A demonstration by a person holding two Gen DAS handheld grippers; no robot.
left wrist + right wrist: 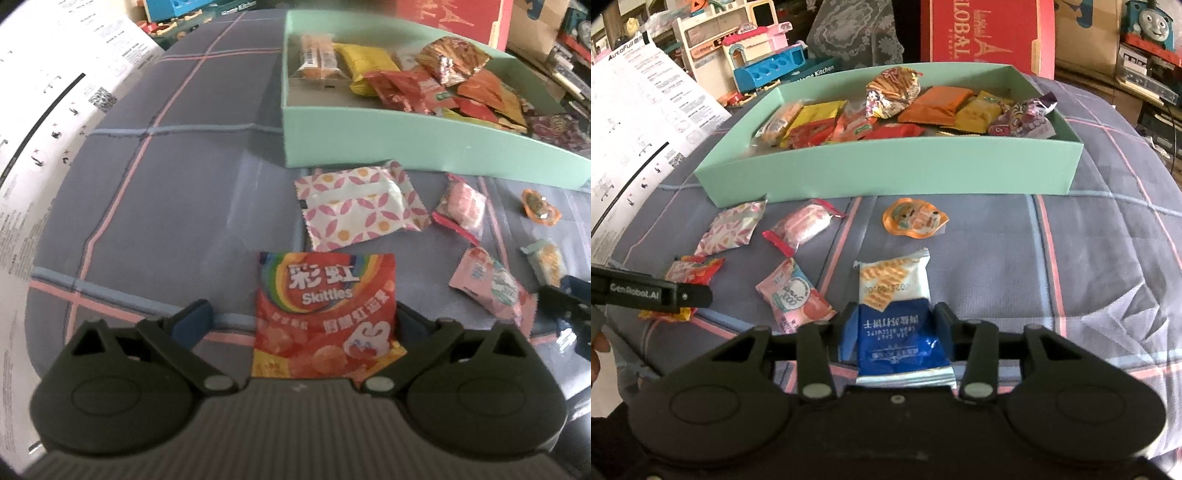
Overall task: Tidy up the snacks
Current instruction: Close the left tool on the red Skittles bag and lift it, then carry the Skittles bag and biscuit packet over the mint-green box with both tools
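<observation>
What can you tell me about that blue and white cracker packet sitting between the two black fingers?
The blue and white cracker packet is a small glossy plastic pillow pack with crimped ends. Its far half is white with a picture of lattice crackers and a printed date; its near half is dark blue with white lettering. It lies lengthwise on the grey checked quilt, in front of the mint green box. The right gripper has a finger at each side, seemingly pinching it.

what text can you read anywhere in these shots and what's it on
"Skittles": red packet between the left tool's fingers.
"GenRobot.AI": left tool's side, seen from the right view.
"GLOBAL": red box behind the tray.
"Home Kitchen": teal toy box.
"AutoFull": white sheet; its small print is unreadable.
Cracker packet in the right tool: print upside down, too blurred.
</observation>
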